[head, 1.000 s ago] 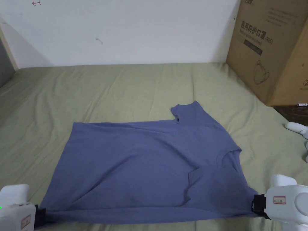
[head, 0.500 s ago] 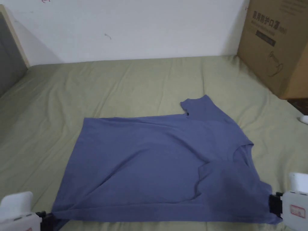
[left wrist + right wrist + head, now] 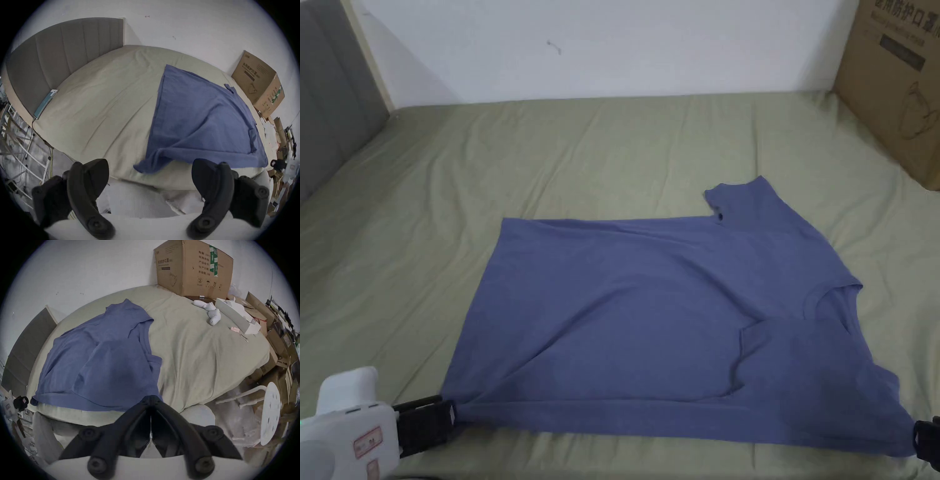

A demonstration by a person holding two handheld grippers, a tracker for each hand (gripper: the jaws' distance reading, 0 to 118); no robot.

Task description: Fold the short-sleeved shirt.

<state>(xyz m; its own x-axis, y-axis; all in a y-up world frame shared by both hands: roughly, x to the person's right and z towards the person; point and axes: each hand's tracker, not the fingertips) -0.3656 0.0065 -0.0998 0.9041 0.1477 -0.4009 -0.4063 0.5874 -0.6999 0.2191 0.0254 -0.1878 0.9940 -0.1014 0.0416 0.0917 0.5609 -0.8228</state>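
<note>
Bed: covered in an olive sheet, it carried everything listed below; a grey headboard stood at 9 o'clock in the head view.

Cardboard box: large, at 2 o'clock on the bed's far corner, closed as far as could be seen; its contents could not be told.

Shirt: blue, short-sleeved, it lay flat on the near half of the bed, hem toward 9 o'clock and collar toward 3 o'clock. The near sleeve was already turned in over the body; the far sleeve stuck out at 1 o'clock, not yet folded. Judged progress: early, one side fold laid, with the far side and the crosswise folds left.

White soft toy: it lay near the box, at 1 o'clock in the right gripper view, well apart from the shirt.

Left gripper: jaws stood wide, nothing between them; the shirt's near hem corner lay loose just ahead of it at the mattress edge.

Right gripper: jaws were closed together at the shirt's near shoulder edge, at 6 o'clock in its own view; the cloth appeared pinched between the tips.
</note>
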